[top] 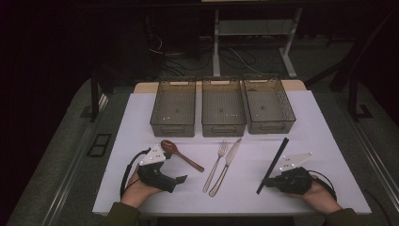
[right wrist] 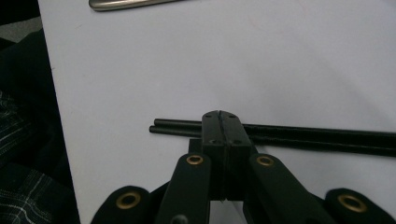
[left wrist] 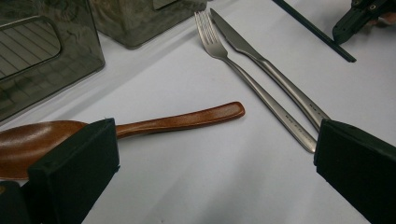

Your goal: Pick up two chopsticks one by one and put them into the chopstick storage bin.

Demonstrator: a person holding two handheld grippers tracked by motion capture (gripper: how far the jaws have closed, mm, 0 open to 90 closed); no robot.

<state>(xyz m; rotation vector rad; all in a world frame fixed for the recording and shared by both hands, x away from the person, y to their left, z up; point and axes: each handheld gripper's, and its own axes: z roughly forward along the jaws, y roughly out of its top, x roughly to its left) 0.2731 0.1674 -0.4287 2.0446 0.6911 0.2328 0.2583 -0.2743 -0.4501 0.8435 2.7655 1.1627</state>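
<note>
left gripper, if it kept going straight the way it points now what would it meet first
Probably the wooden spoon's handle, which lies across the open left gripper just ahead; past it come the fork and knife. Depth is hard to judge.

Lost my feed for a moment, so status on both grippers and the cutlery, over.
Left gripper open, by the wooden spoon. Right gripper shut, tips at the black chopsticks; grip unclear. Fork and knife side by side between; nothing blocking.
</note>
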